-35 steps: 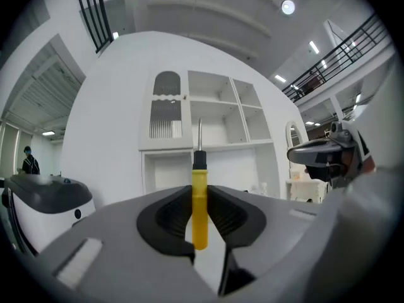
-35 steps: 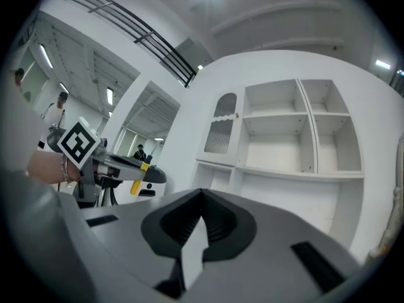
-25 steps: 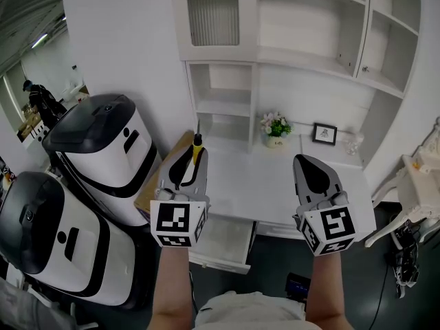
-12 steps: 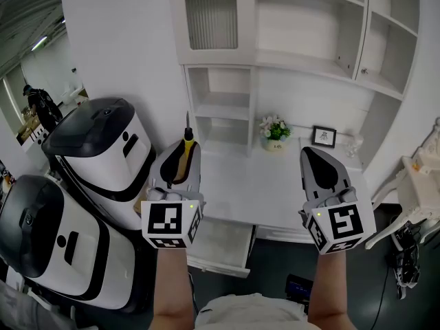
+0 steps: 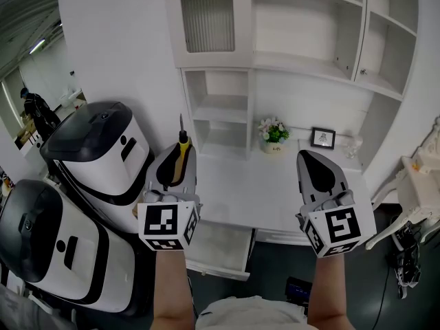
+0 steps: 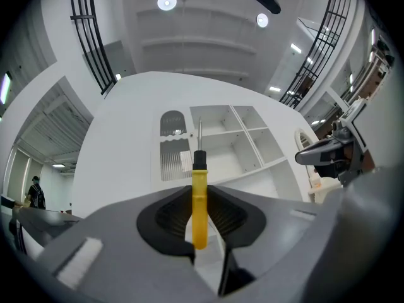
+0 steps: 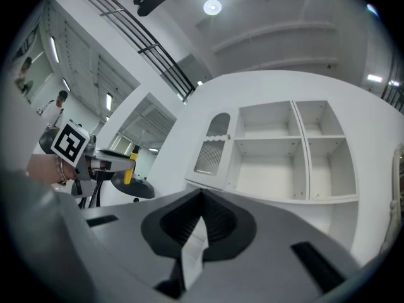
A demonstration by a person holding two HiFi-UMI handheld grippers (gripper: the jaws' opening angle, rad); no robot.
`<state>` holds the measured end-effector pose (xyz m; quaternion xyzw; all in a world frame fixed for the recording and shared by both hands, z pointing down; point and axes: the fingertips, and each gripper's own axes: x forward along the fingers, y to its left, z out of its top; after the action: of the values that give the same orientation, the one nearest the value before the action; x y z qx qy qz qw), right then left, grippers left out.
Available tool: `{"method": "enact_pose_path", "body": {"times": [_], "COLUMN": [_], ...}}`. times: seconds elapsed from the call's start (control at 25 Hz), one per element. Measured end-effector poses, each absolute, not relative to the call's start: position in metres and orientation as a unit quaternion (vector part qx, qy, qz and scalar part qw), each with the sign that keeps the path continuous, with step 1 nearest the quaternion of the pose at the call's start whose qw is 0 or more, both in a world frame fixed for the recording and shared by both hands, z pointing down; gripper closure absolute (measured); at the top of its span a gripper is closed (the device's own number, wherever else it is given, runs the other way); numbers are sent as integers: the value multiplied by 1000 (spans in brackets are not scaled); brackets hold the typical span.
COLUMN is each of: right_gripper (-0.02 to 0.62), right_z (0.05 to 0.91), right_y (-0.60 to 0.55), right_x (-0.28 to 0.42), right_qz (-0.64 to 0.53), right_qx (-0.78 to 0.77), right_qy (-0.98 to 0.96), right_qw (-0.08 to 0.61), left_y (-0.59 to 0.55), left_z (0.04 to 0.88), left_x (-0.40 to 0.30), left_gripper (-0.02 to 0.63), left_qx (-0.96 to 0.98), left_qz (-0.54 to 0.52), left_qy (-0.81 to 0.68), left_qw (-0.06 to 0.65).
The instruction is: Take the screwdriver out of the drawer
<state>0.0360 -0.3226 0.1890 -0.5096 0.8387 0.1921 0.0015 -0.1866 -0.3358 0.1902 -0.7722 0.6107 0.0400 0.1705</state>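
Between the left gripper's (image 6: pixel 199 191) jaws a yellow-handled screwdriver (image 6: pixel 199 202) is pinched, its black collar and metal shaft pointing up past the fingertips. It is held above the open drawer (image 5: pixel 221 243), which lies back beneath the wrists. Beside it, the right gripper (image 7: pixel 201 197) has its jaws pressed together on nothing. Each gripper carries a cube (image 5: pixel 167 225) with black-and-white square markers. Beyond the fingertips are a white desk (image 5: pixel 254 184), a flower pot (image 5: pixel 273 141) whose label is too small to read, and a small framed picture (image 5: pixel 324 136).

You face a white shelf unit (image 5: pixel 311 66) over a white surface (image 5: pixel 251 188); white, black-lidded machines (image 5: pixel 103 158) stand left.
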Motion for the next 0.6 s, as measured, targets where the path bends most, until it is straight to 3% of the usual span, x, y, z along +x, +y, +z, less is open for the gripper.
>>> {"method": "enact_pose_path", "body": {"times": [0.6], "right_gripper": [589], "right_z": [199], "right_y": [-334], "right_x": [33], "right_qz": [192], "right_qx": [-508], "right_qy": [840], "right_qw": [-22], "left_y": [-346], "left_z": [197], "left_x": [-185], "left_gripper": [525], "left_qx": [-778], "left_qz": [40], "left_qy": [606], "left_qw": [162]}}
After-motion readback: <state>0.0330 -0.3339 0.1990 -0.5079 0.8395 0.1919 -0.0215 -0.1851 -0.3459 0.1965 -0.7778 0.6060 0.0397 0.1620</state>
